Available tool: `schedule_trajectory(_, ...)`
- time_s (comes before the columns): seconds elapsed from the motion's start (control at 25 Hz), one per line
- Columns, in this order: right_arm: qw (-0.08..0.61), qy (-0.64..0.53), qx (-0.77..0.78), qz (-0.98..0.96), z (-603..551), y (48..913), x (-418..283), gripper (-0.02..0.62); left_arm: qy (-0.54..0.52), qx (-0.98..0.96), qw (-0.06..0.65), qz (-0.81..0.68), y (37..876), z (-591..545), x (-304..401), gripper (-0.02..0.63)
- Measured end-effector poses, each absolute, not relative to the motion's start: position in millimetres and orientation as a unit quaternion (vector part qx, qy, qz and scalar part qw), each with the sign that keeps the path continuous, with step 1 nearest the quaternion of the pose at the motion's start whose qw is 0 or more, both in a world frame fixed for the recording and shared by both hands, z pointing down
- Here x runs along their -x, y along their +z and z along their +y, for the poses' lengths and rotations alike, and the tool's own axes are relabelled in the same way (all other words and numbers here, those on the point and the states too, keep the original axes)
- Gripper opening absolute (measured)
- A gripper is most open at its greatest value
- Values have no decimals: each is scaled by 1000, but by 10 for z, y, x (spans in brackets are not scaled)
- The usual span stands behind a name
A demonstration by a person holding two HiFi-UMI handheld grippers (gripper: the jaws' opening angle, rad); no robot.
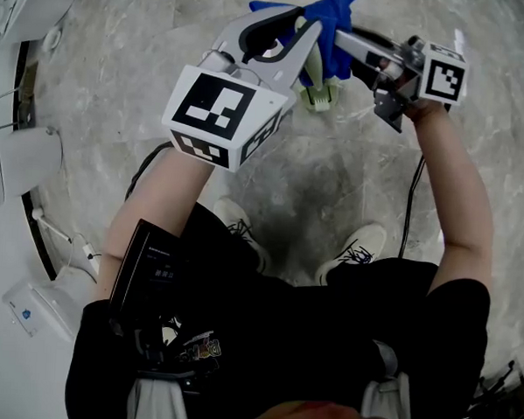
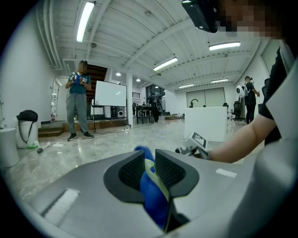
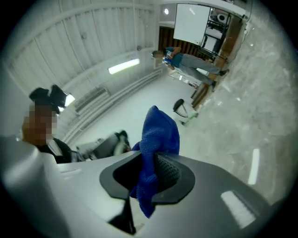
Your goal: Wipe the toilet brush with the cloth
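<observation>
The pale green toilet brush [image 1: 319,92] hangs in front of me over the marble floor. My left gripper [image 1: 299,35] is shut on its handle. In the left gripper view the green handle [image 2: 157,179] runs between the ribbed pads, with blue cloth [image 2: 151,197] wrapped against it. My right gripper [image 1: 343,38] comes in from the right, shut on the blue cloth [image 1: 335,14], which bunches over the top of the brush. In the right gripper view the cloth [image 3: 159,132] is pinched between the pads and stands up above them. The brush's lower end is mostly hidden behind the left gripper.
White toilets [image 1: 19,158] stand along the left edge. My shoes [image 1: 358,250] are on the grey marble floor below, and a black cable [image 1: 411,203] hangs by my right arm. Far off stand another person [image 2: 77,100], a whiteboard [image 2: 111,95], a bin [image 2: 27,126] and a white counter [image 2: 206,122].
</observation>
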State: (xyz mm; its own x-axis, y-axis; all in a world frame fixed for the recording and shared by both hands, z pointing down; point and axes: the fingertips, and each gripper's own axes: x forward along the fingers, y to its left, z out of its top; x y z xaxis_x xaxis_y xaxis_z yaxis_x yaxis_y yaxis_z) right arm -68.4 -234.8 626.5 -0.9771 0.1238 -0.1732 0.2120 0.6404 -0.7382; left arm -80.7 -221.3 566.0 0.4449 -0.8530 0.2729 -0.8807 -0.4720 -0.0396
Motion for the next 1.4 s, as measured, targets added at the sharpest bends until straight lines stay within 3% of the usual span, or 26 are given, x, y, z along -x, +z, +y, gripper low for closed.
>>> schedule_trajectory(0.16, -107, -466, 81, 875, -2571, 7773, 599, 72, 131, -848, 55, -510, 5678, -2196, 792, 78)
schedule_trajectory(0.24, -154, -479, 194, 842, -2779, 8371, 323, 72, 132, -849, 54, -509, 5693, -2169, 779, 78)
schedule_trajectory(0.4, -192, -464, 327, 801, -3075, 8753, -59, 71, 134, -849, 53, -508, 5710, -2095, 757, 78)
schedule_trajectory(0.48, -159, -444, 347, 810, -3242, 8570, -56, 71, 133, -849, 53, -509, 5687, -2067, 771, 78)
schedule_trajectory(0.64, -107, -339, 312, 881, -3489, 7943, 347, 71, 130, -850, 51, -508, 5638, -2059, 794, 78)
schedule_trajectory(0.84, -238, -310, 81, 917, -2606, 8243, 1224, 71, 130, -848, 52, -511, 5636, -2034, 819, 77)
schedule_trajectory(0.96, -283, -259, 71, 921, -2492, 8343, 1318, 71, 132, -846, 54, -514, 5635, -2042, 818, 78)
schedule_trajectory(1.2, -398, -231, 280, 842, -3126, 8915, 201, 69, 135, -846, 53, -514, 5669, -2039, 815, 78)
schedule_trajectory(1.32, -475, -210, 221, 826, -2680, 9274, -414, 69, 136, -844, 52, -516, 5650, -2024, 823, 78)
schedule_trajectory(1.4, -486, -222, 141, 834, -2162, 9412, -600, 69, 136, -846, 45, -513, 5656, -2020, 830, 78)
